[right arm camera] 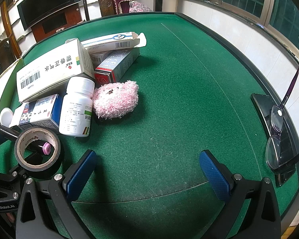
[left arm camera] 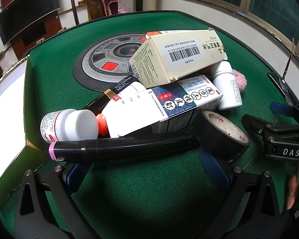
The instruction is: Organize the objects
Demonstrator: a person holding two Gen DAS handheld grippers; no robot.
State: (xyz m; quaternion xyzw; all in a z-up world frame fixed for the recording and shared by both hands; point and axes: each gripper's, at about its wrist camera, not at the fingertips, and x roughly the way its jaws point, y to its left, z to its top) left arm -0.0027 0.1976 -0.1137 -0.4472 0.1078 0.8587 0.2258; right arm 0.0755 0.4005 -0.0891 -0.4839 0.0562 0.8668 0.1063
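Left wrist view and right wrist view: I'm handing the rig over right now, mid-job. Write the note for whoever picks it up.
Left hand-held gripper: open, holding nothing; the black pen lies across just beyond its fingertips, with the tape roll by the right one.
Right hand-held gripper: open, holding nothing, over bare felt.
Things: the cream box, blue-and-white box, white bottle and small capped bottle are heaped together; the pink fluffy toy is beside them. The glasses rest on the phone at the table edge.
Done: nothing visibly sorted.
Left: the whole heap.
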